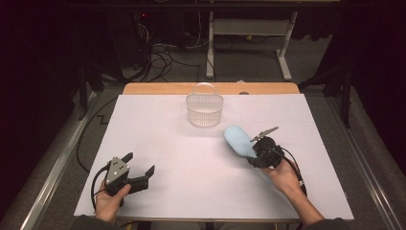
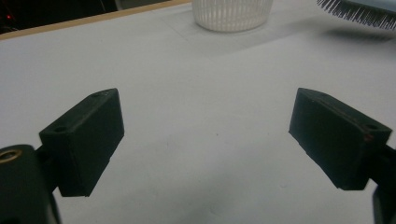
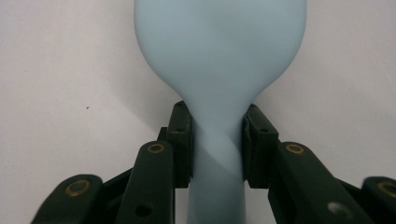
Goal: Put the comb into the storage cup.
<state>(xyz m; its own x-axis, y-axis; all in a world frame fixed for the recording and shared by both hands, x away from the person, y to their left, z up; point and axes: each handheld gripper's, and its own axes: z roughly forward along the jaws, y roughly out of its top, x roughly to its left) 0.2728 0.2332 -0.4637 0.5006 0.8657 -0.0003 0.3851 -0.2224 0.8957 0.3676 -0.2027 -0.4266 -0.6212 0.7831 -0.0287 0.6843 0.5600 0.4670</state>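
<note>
The left gripper (image 1: 142,166) is seen low down at the near left of the white surface (image 1: 191,158), held in a hand (image 1: 109,201). Its two black fingers (image 2: 86,140) are spread wide apart, and nothing is held between them. Only the bare white surface is seen in the gap.

At the right, the right gripper (image 1: 253,153) is held in the other hand (image 1: 283,176). Its fingers (image 3: 181,144) are closed tight on the thin handle of a light blue hairbrush (image 3: 219,65), one finger pressed to each side. The wide head of the hairbrush is pointed away from the hand, toward the far left. In the left gripper view its bristles are seen facing down, held just above the surface.

A white basket (image 1: 204,105) with a handle is stood near the far edge of the surface. It is placed just beyond the hairbrush and is not touched by it.
</note>
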